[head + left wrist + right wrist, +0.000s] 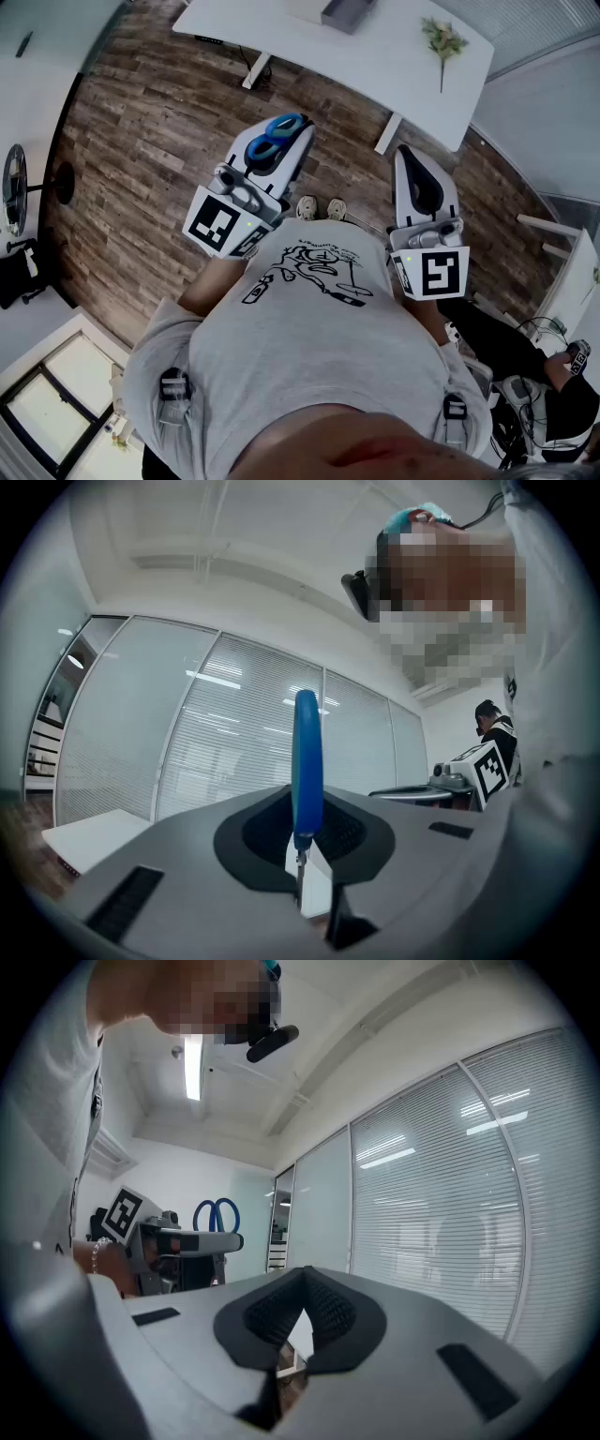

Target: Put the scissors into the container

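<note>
Scissors (273, 142) gripped in the left claw (289, 131), above the wooden floor (150, 141)
The left claw is closed tight on the scissors (the blue handle loops stand out between its pads). The right claw (409, 157) has its 2 jaws together with nothing between them. The white counter (375, 56) is well apart.

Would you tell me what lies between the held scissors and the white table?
Only bare wooden floor, in the head view, separates the scissors in the left gripper from the table.
</note>
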The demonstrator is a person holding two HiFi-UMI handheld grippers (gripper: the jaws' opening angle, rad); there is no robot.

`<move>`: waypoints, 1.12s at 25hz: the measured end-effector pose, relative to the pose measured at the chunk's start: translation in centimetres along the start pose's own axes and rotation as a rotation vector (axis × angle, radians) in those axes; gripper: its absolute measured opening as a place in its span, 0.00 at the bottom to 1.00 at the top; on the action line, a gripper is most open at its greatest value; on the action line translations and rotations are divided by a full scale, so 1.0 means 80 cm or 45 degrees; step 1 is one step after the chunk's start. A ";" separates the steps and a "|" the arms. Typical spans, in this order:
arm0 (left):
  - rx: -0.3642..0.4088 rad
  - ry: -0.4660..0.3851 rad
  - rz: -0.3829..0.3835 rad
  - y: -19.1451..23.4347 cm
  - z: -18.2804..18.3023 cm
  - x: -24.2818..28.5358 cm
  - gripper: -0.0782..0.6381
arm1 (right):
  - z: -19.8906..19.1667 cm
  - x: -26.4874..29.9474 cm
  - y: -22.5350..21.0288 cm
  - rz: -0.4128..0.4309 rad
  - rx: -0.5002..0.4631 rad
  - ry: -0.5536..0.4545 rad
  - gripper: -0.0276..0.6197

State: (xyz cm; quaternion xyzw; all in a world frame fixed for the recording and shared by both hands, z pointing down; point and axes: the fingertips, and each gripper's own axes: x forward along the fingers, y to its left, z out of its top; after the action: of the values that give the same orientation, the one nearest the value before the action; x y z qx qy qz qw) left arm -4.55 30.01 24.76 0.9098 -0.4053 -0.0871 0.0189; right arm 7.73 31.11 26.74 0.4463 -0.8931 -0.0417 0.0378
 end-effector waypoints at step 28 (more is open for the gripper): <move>-0.215 -0.040 -0.005 0.098 0.007 -0.057 0.17 | -0.001 0.073 0.055 -0.060 0.009 0.027 0.05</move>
State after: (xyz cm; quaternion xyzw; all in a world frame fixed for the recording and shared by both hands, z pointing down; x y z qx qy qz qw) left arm -13.44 28.14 25.66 0.9043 -0.3950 -0.1353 0.0890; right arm 0.77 29.06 27.50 0.4678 -0.8820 -0.0347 0.0449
